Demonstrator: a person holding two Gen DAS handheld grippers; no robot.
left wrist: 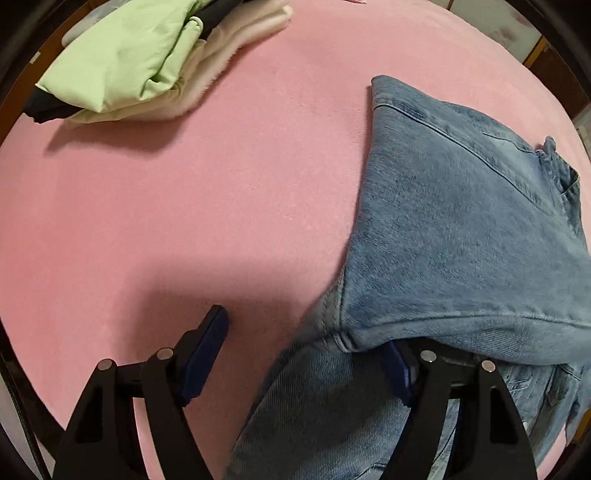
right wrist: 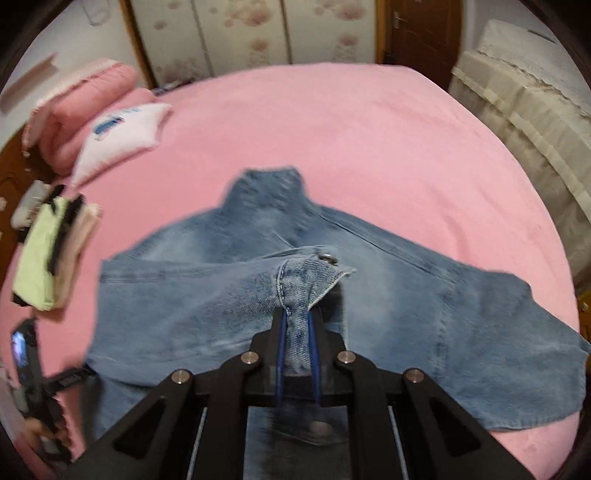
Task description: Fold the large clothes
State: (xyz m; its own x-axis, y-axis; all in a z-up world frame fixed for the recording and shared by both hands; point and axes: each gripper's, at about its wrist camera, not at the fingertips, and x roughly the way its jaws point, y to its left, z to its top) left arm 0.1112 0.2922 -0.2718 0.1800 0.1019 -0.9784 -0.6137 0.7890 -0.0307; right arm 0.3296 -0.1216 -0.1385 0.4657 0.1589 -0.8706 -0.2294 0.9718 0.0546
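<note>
A blue denim jacket [left wrist: 461,229] lies spread on the pink bed [left wrist: 147,206]. In the left wrist view, my left gripper [left wrist: 306,332] points down at the jacket's left edge with its jaws wide apart. Its left finger [left wrist: 210,332] hangs over bare sheet, and denim drapes over the tip of the right one. In the right wrist view, the jacket [right wrist: 184,295] stretches across the bed [right wrist: 369,147]. My right gripper [right wrist: 297,314] is shut on a stitched denim edge near a metal snap [right wrist: 327,258] and holds that fold lifted above the rest of the jacket.
A stack of folded clothes with a light green piece on top [left wrist: 122,62] [right wrist: 44,254] sits at the bed's left side. Pink and white pillows [right wrist: 110,125] lie at the head. Covered furniture [right wrist: 524,122] stands along the right, with wardrobe doors [right wrist: 240,33] behind.
</note>
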